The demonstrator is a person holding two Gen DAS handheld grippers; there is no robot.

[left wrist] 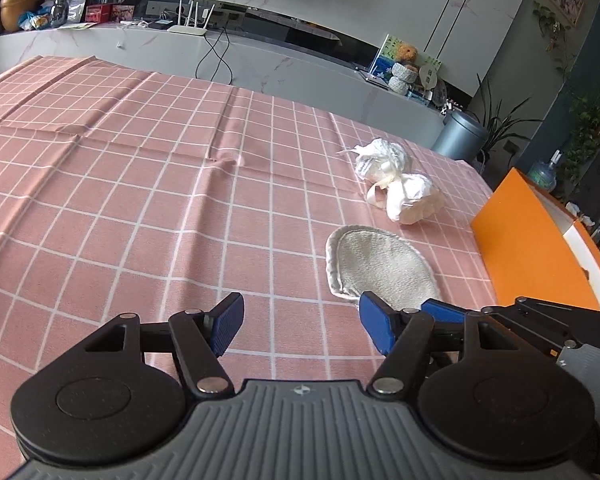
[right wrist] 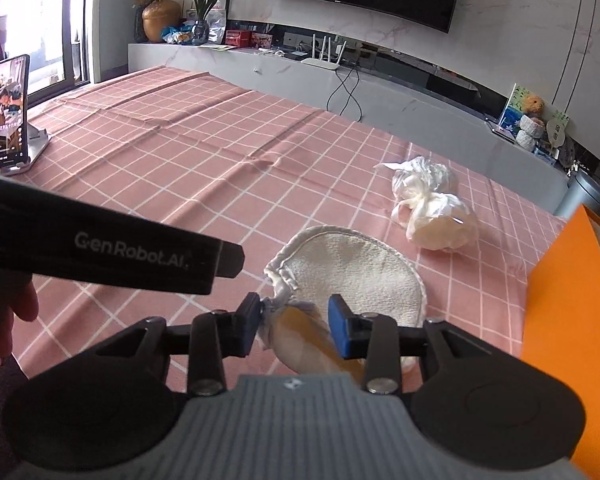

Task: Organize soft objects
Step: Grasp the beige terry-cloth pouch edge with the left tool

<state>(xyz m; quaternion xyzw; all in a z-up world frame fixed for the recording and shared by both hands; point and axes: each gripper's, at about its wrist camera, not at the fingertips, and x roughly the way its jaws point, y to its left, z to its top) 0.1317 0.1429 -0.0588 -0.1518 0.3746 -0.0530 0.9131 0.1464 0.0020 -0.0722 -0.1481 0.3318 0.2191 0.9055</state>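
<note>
A grey oval cloth pad (left wrist: 380, 266) lies on the pink checked tablecloth (left wrist: 140, 184); it also shows in the right wrist view (right wrist: 360, 276). Beyond it lie two white wrapped bundles tied with ribbon (left wrist: 400, 184), also seen in the right wrist view (right wrist: 432, 204). My left gripper (left wrist: 300, 326) is open and empty, just left of the pad. My right gripper (right wrist: 294, 330) is closed on a soft cream pouch (right wrist: 304, 340) at the pad's near edge. The left gripper's black body (right wrist: 112, 244) crosses the right wrist view.
An orange box (left wrist: 540, 248) with a white inside stands at the table's right edge, also in the right wrist view (right wrist: 572, 320). A phone on a stand (right wrist: 10, 116) stands at the far left. A TV bench (left wrist: 260, 56) runs behind the table.
</note>
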